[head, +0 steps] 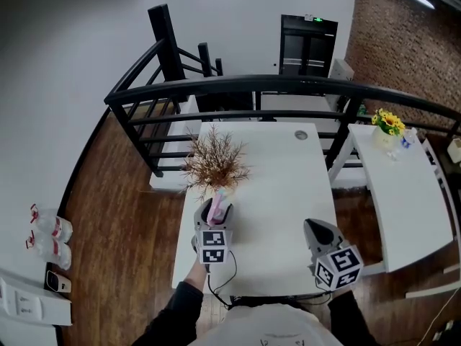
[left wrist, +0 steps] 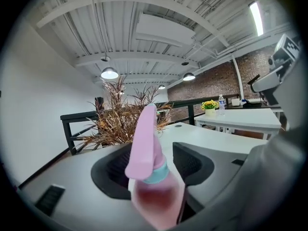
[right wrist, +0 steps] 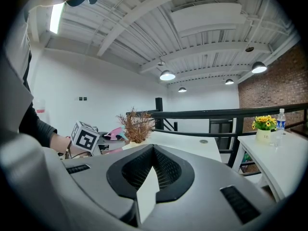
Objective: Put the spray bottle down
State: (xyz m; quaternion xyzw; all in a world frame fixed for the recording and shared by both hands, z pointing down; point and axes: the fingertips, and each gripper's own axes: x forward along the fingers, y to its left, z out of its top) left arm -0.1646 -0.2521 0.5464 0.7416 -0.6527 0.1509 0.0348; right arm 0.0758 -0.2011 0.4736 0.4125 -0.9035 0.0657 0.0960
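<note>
A pink spray bottle [head: 219, 199] with a pale blue collar stands upright on the white table [head: 281, 193], near its front left. My left gripper [head: 215, 213] is around it. In the left gripper view the bottle [left wrist: 150, 172] fills the space between the two dark pads [left wrist: 113, 170], with slim gaps showing on both sides, so the left gripper [left wrist: 151, 153] is open. My right gripper [head: 315, 226] hovers at the table's front right, its tips together and nothing held. The right gripper [right wrist: 153, 148] view shows the bottle's pink head [right wrist: 111, 134] beside the left gripper's marker cube [right wrist: 85, 139].
A dried brown plant [head: 215, 161] stands just beyond the bottle. A black railing [head: 288, 85] curves behind the table. A second white table [head: 403, 200] at the right carries yellow flowers [head: 387, 122]. Plastic water bottles [head: 50, 235] lie on the wooden floor at the left.
</note>
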